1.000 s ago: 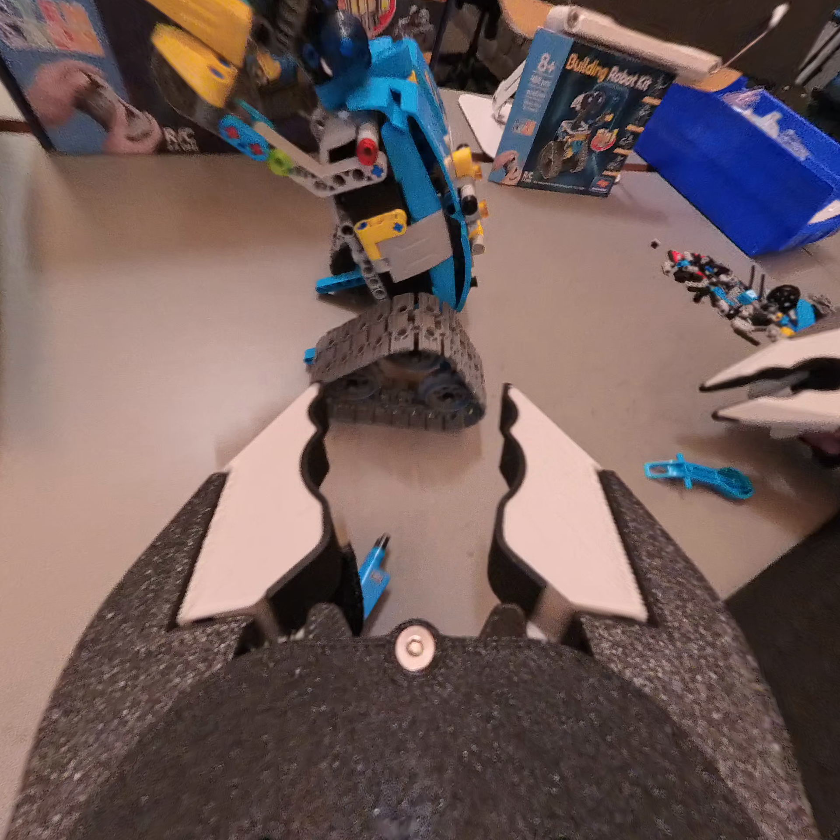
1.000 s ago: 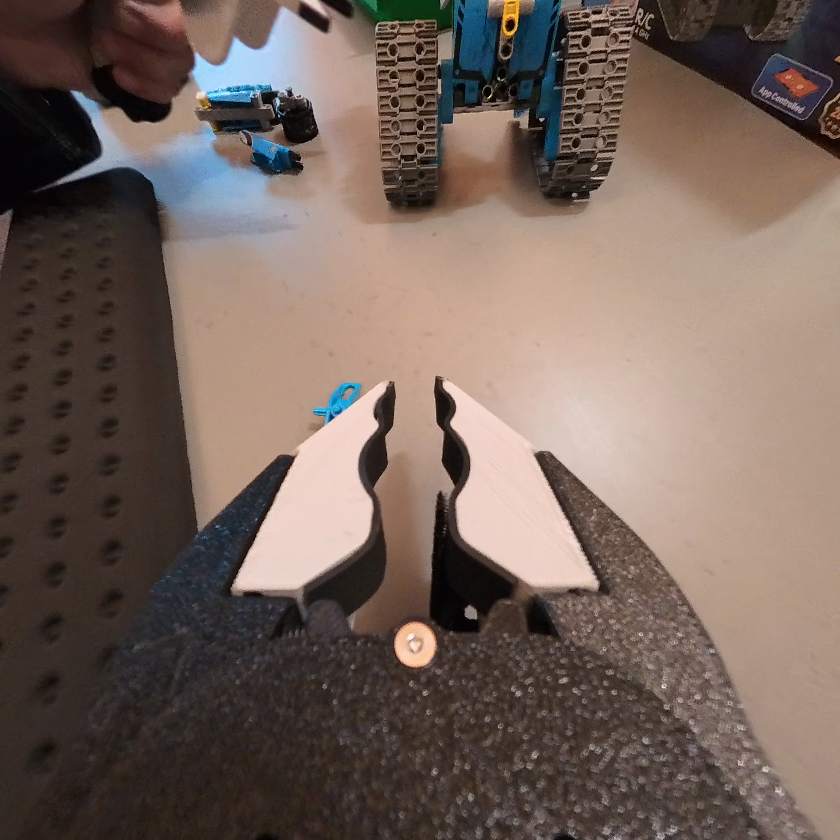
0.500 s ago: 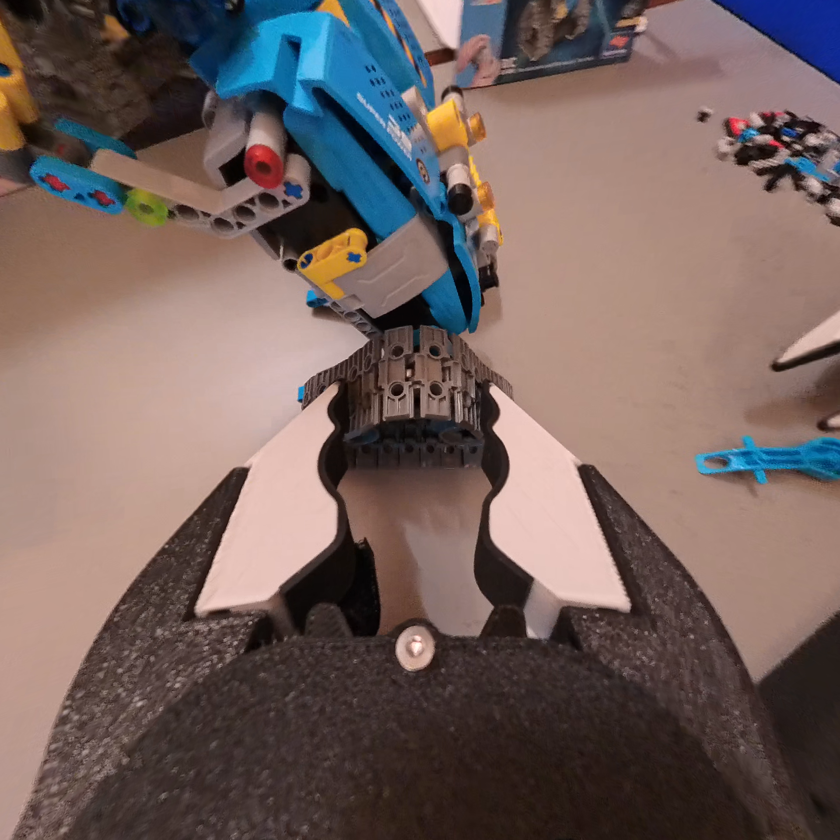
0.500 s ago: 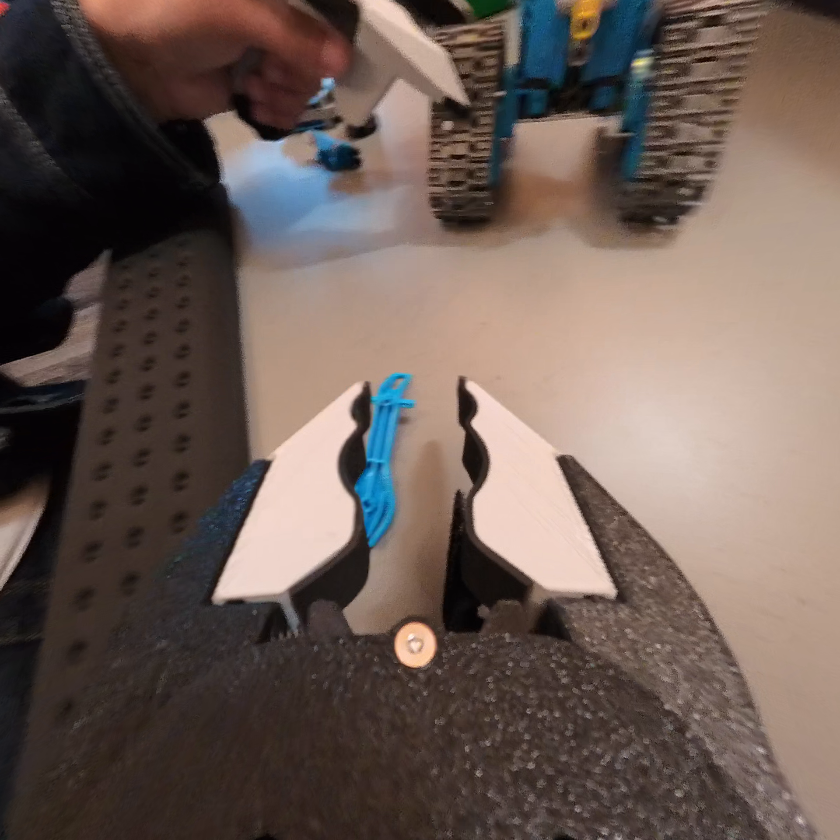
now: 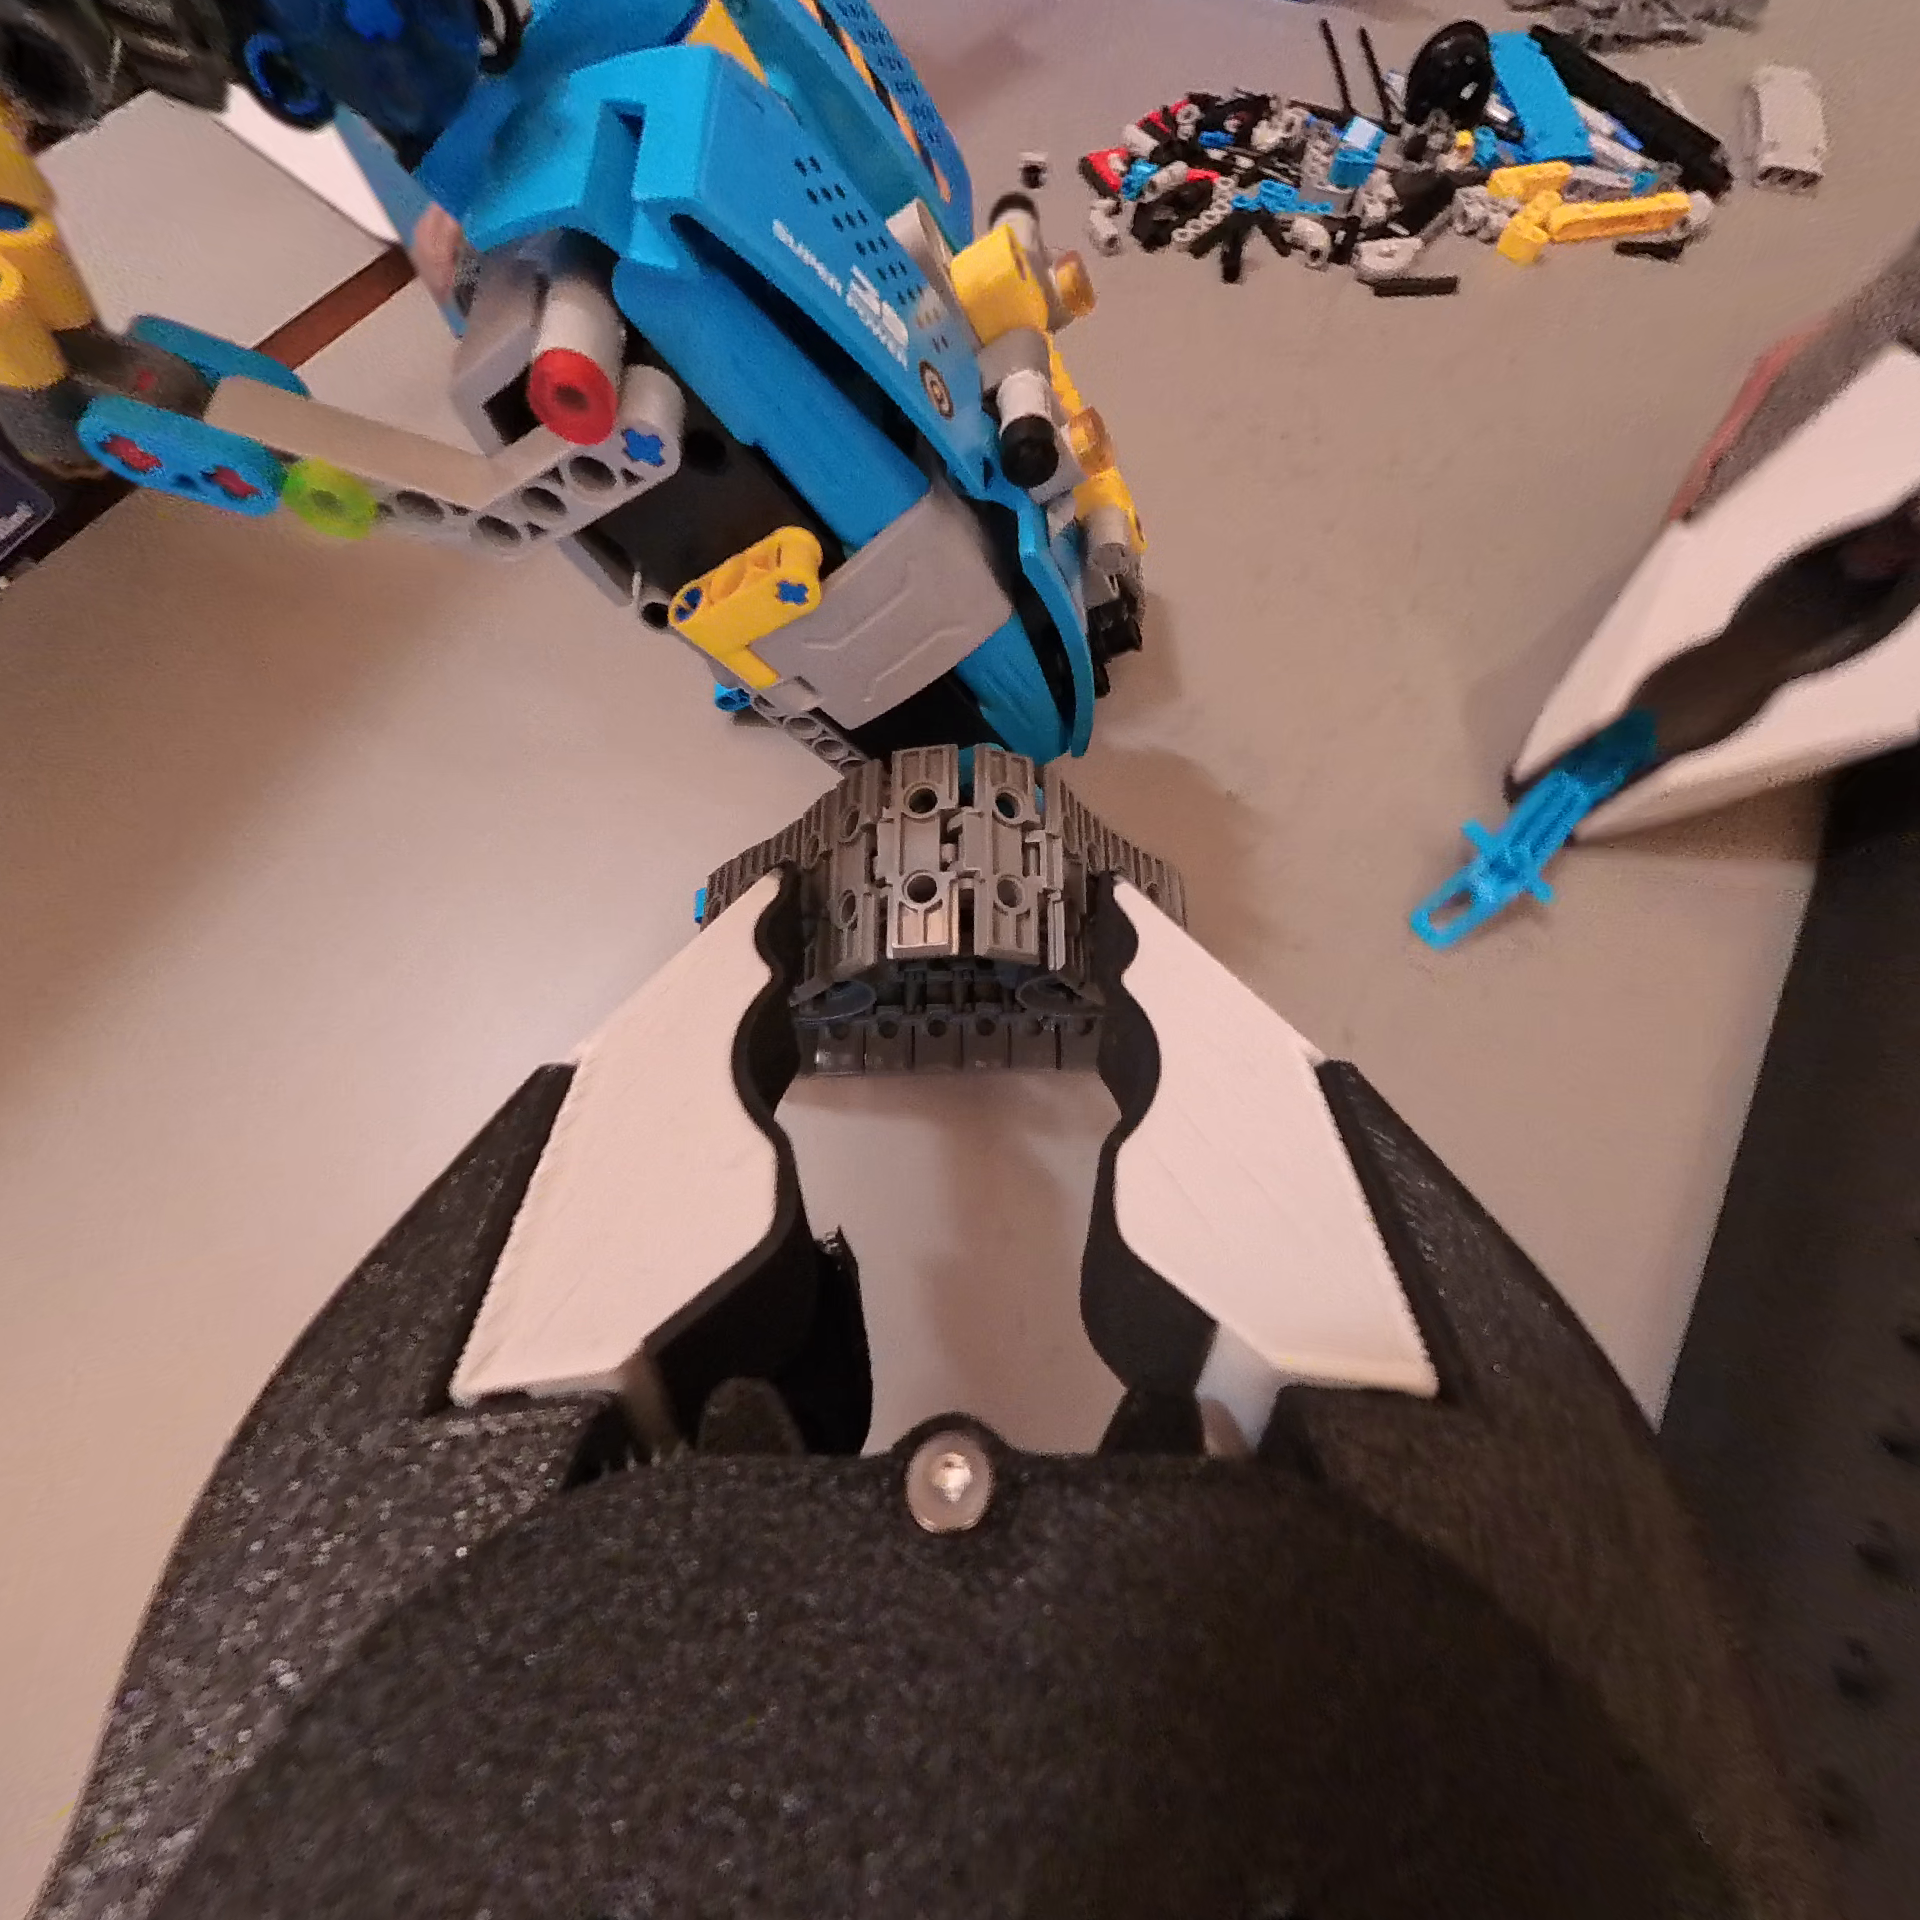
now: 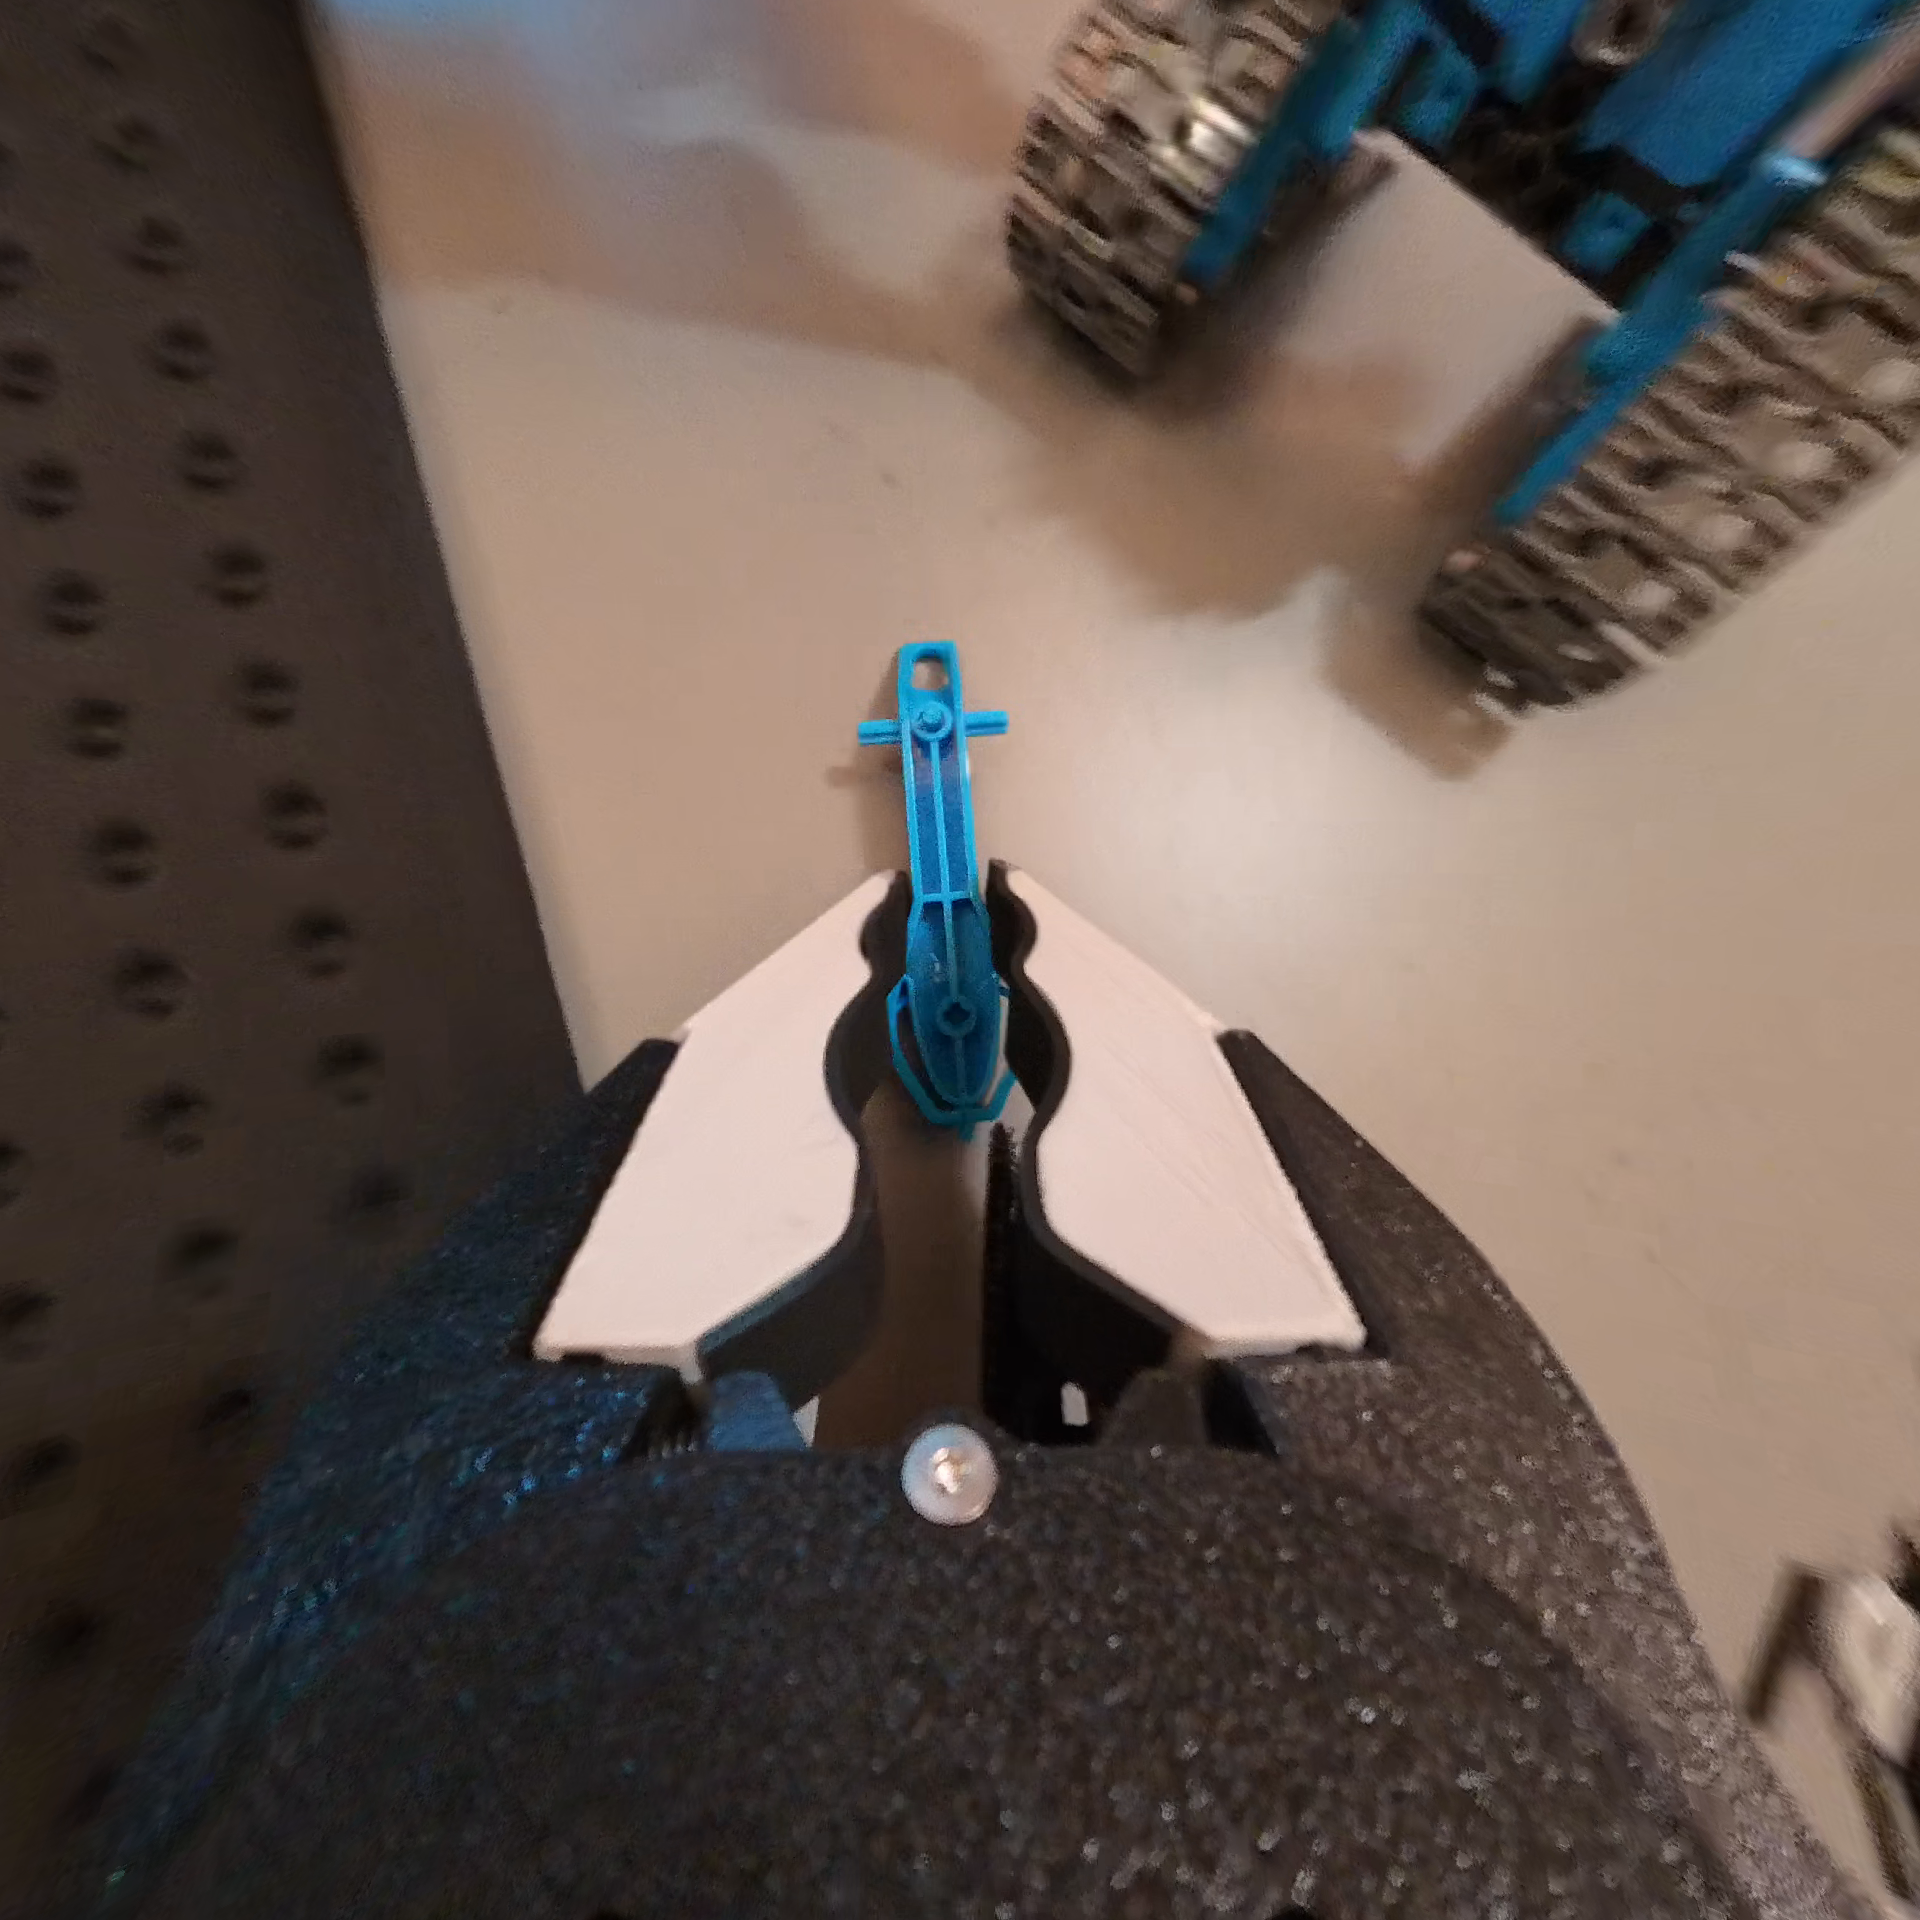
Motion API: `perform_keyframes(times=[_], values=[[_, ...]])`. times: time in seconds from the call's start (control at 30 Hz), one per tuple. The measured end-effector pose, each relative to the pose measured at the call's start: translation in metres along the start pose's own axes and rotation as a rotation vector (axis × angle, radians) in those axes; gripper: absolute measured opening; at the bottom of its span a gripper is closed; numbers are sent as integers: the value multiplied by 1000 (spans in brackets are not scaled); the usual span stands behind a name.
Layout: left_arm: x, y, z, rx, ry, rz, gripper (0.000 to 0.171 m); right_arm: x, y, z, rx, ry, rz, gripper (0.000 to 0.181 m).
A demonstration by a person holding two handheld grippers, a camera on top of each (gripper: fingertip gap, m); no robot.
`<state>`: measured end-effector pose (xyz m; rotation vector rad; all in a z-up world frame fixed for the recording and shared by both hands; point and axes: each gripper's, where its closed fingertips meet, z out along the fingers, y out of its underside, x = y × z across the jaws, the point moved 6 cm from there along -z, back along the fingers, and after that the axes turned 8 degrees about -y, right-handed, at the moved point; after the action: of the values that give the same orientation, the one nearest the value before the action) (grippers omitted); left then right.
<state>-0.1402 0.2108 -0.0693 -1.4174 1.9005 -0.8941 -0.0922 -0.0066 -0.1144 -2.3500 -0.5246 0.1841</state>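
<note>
- Left wrist view: the left gripper (image 5: 943,925) has its two white fingers set wide, one on each side of the grey track (image 5: 940,904) of a blue toy robot (image 5: 769,343). Both fingertips touch the track's side edges, clamping it.
- The toy robot leans to the left above the track; its body carries grey, yellow and red parts.
- The beige table (image 5: 260,883) bears the robot. A pile of loose building pieces (image 5: 1392,197) lies far right, well apart from the robot.
- Right of the track, the right gripper (image 5: 1590,790) enters from the right edge, its tips closed on a small blue plastic tool (image 5: 1507,862).
- Right wrist view: the right gripper (image 6: 940,883) is narrowed on the blue plastic tool (image 6: 940,935). The tool's wider end sits between the fingers; its slim end with a crossbar projects beyond the tips.
- Whether the tool's far end touches the table (image 6: 1351,1039) cannot be told.
- The toy robot's (image 6: 1621,156) tracks appear blurred, far right.
- A dark perforated mat (image 6: 187,727) covers the left side, beside the table.
</note>
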Motion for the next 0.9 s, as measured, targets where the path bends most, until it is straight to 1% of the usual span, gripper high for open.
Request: perform_keyframes(times=[0.07,0.13,0.17,0.23,0.3,0.37,0.43,0.5,0.57,0.67,0.73,0.8,0.83,0.9], values=[[6,1,-2,3,41,33,55,13,12,-33,13,85,32,13],[12,3,-5,22,94,58,55,30,38,-84,25,180,102,13],[15,4,-6,36,124,66,55,37,57,-111,29,215,161,13],[21,5,-6,60,181,80,55,42,105,-158,32,246,282,13],[26,3,-3,78,224,105,55,41,158,-200,29,348,372,13],[33,-1,2,89,262,128,55,34,202,-236,47,434,502,13],[39,-5,7,92,294,149,55,28,238,-264,61,545,607,13],[42,-9,11,82,308,161,55,23,257,-274,74,575,672,13],[43,-12,14,68,306,148,56,23,267,-272,67,594,689,13],[45,-14,13,43,293,115,58,26,265,-263,97,592,682,13],[44,-15,12,30,279,91,64,28,263,-257,98,574,690,13],[42,-21,8,62,265,67,70,30,264,-249,78,558,694,14],[42,-26,6,99,259,51,70,30,264,-246,73,551,693,14],[40,-39,3,189,249,-1,70,32,261,-242,69,539,695,24]])
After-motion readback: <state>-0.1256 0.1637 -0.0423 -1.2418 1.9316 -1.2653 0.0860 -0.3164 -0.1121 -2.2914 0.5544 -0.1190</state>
